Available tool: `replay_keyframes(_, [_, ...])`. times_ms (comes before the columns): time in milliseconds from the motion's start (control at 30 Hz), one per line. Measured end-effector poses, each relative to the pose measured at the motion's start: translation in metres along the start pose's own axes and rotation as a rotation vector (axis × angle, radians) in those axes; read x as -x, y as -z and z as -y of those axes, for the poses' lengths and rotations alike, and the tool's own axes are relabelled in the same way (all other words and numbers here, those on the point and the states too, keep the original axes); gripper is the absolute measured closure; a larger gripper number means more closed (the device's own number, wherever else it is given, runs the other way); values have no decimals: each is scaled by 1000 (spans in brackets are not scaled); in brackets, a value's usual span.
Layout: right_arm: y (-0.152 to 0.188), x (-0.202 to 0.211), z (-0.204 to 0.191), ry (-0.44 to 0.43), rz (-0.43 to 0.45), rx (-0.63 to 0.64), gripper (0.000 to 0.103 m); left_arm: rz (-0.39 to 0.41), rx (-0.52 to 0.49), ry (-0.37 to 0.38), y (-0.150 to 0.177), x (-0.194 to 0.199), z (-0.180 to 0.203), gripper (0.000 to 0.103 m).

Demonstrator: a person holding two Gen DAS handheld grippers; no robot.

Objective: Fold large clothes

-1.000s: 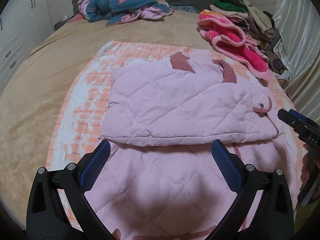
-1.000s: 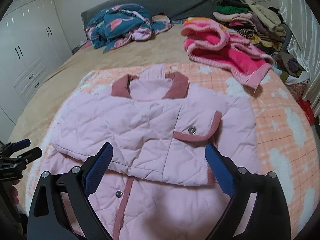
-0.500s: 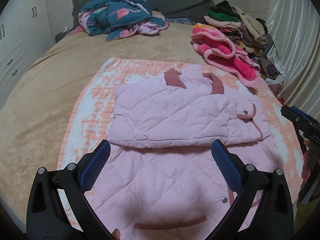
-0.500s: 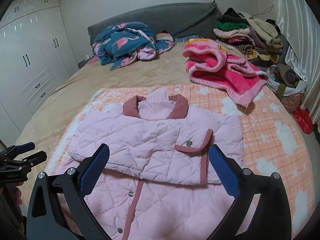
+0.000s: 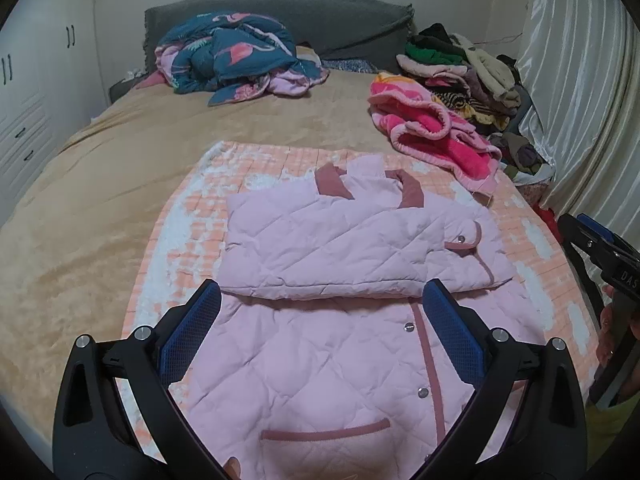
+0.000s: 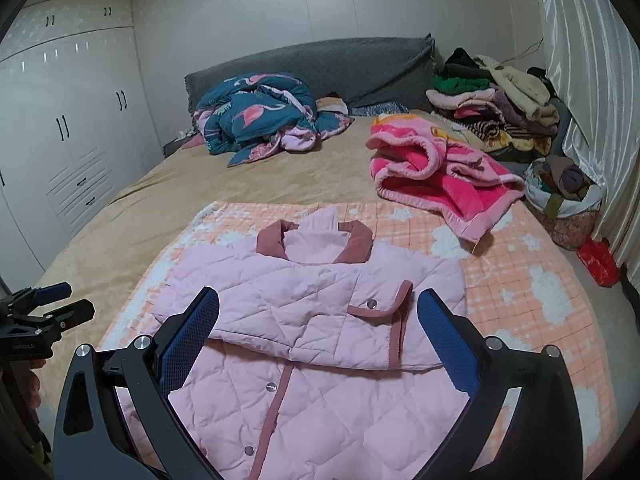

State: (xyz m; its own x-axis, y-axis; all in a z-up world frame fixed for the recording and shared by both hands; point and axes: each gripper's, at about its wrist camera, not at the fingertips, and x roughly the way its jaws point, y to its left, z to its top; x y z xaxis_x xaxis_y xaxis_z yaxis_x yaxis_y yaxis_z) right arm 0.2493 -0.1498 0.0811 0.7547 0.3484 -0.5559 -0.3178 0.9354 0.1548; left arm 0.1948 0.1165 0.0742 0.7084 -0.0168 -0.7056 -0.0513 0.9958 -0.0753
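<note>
A pink quilted jacket [image 5: 340, 280] lies flat on an orange-and-white checked blanket [image 5: 176, 236] spread across the near half of a bed [image 5: 80, 200]. Its near hem runs out of both views, hidden behind the tongs, so the bottom edge cannot be made out. The sleeves have been folded across the chest, forming a thick band just below the dusty-rose collar [image 6: 316, 240]; what lies under that band is hidden. A rose-trimmed flap with a snap sits on the band's right end, and a rose strip with snaps runs down the front.

The left tongs [image 5: 320, 324] hover above the jacket's lower half, jaws spread wide, holding nothing. The right tongs [image 6: 316, 328] hover likewise, wide apart and empty. Each shows in the other's view only as a cut-off sliver at the frame edge.

Bare tan bedspread lies along the left edge of the bed, and checked blanket shows to the jacket's right. At the far right corner sits a bright pink fleece blanket [image 6: 436, 176], near the jacket's collar but apart from it, with a pile of clothes [image 6: 492, 100] behind. A teal flamingo-print quilt [image 6: 260, 116] lies bunched against the grey headboard [image 6: 320, 68]. White wardrobes [image 6: 60, 140] line the left wall; pale curtains [image 6: 588, 80] hang on the right.
</note>
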Motion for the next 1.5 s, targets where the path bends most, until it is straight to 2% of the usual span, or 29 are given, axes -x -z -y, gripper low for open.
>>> replay_keyframes(500, [9, 51, -9, -28, 53, 23, 4, 62, -3, 22, 18, 40, 10, 8])
replay_keyframes(767, [18, 65, -10, -32, 66, 27, 4, 75, -18, 4, 35, 51, 12, 8])
replay_keyframes(1267, [68, 85, -3, -56, 40, 1, 4, 60, -66, -28, 84, 55, 18, 8])
replay_keyframes(1500, [89, 84, 3, -56, 5, -9, 4, 24, -35, 1, 103, 49, 9, 8])
